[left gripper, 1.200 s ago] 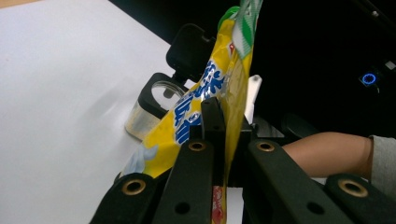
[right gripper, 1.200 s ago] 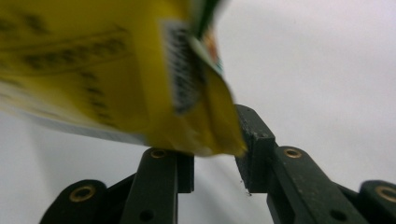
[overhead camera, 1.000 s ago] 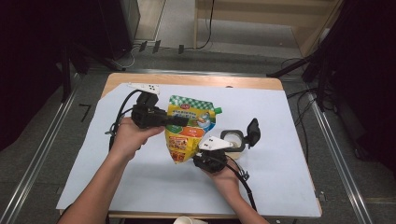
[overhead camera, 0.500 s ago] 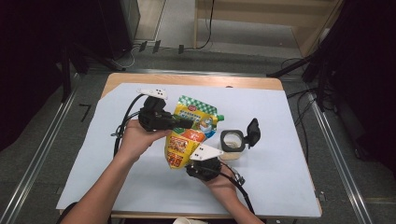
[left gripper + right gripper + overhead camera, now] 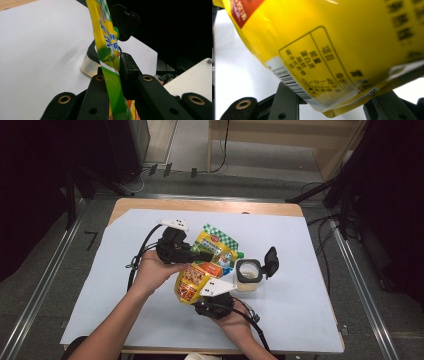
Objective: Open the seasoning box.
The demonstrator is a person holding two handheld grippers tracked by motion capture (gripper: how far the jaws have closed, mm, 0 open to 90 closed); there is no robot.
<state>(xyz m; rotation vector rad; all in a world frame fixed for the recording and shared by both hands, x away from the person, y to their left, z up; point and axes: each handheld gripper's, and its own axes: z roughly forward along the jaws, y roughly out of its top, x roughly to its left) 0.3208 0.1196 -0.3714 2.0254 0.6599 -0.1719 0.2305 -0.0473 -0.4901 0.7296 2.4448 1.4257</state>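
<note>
Yellow and green, the pouch hangs lifted just beside the open jar, which we judge unfilled: our left gripper clamps its top edge, our right gripper grips its bottom.

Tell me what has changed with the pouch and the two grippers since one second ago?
The yellow pouch has been raised from lying flat on the table toward the open jar. The left gripper stays clamped near its top; the right gripper has moved under its bottom edge. The jar has not moved.
</note>
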